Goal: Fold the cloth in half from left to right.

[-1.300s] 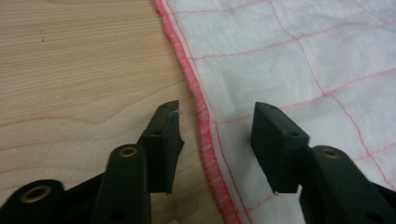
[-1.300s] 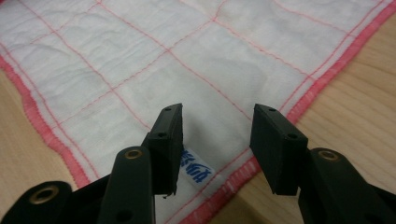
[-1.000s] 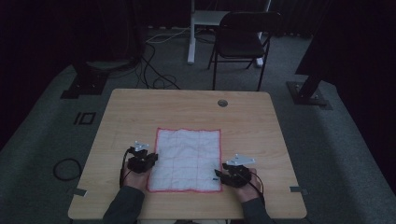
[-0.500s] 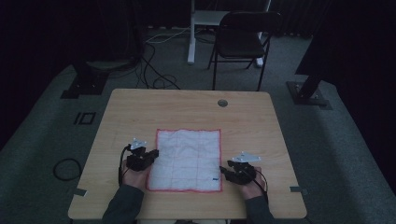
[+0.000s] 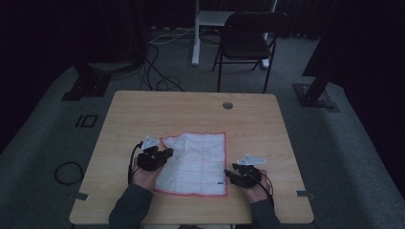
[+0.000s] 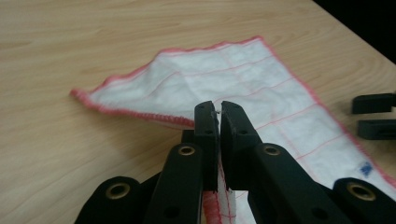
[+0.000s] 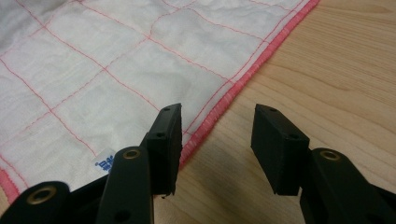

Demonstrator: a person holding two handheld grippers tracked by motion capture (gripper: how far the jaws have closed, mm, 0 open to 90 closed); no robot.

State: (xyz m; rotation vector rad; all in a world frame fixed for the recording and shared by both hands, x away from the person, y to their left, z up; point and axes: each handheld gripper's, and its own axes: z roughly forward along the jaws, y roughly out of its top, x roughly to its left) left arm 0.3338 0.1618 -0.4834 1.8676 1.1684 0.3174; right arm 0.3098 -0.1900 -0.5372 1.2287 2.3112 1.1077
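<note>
A white cloth with red grid lines and a red hem lies on the wooden table. My left gripper is at the cloth's left edge. Its jaws have just been closing and are now shut on the hem, which runs down between the pads. That edge of the cloth is raised off the table and drawn inward. My right gripper stands open at the cloth's near right corner. Its jaws straddle the red hem, close to a small blue label, without pressing on it.
A round cable hole sits in the far part of the table. Beyond the table stand a dark folding chair and a white post. Cables lie on the grey floor. The right gripper's jaws show in the left gripper view.
The left gripper has closed on the cloth's left edge and risen, so that edge is lifted and pulled inward. The right gripper has stayed in place, open.
</note>
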